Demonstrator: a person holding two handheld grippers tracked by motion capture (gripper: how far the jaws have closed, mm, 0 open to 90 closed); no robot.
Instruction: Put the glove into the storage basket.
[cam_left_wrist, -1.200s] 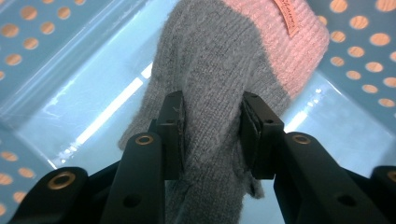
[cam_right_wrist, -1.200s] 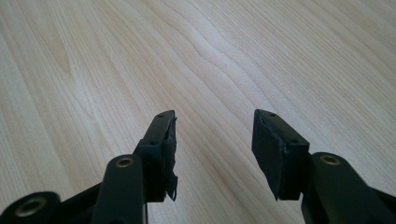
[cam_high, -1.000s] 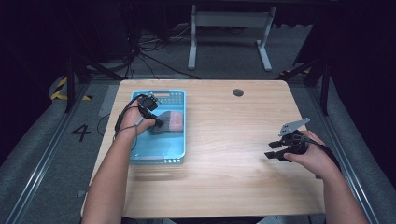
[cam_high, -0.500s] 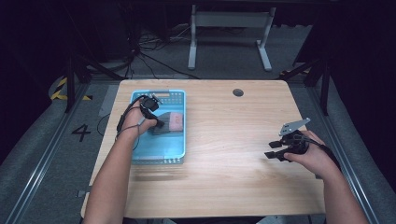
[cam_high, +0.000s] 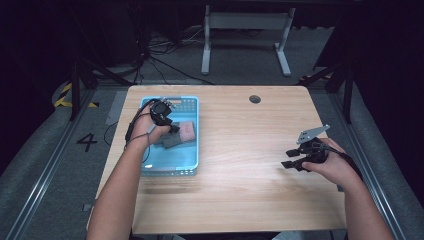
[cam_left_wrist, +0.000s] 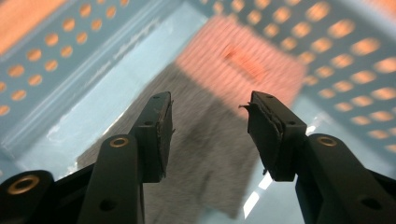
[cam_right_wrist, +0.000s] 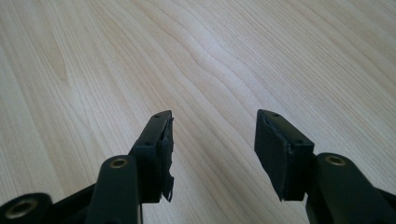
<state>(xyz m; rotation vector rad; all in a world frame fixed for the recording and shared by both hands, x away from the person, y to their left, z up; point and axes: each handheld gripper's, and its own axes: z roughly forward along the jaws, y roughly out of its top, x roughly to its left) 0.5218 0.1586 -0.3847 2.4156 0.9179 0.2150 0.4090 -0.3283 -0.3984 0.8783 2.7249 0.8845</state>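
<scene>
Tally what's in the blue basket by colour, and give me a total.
Grey cloth: 1
Pink cloth: 1
Total: 2, both lying in the blue basket, overlapping each other.

A grey cloth (cam_left_wrist: 201, 154) lies flat on the floor of a light-blue perforated basket (cam_high: 190, 150), its weave fuzzy and plain, one corner pointing toward the near wall. A pink cloth (cam_left_wrist: 238, 65), ribbed in fine stripes, lies beside it and touches its far edge; whether it overlaps the grey one is hard to tell. In the high view the grey cloth (cam_high: 172, 141) sits left of the pink cloth (cam_high: 186, 131), both in the basket's middle part.
</scene>
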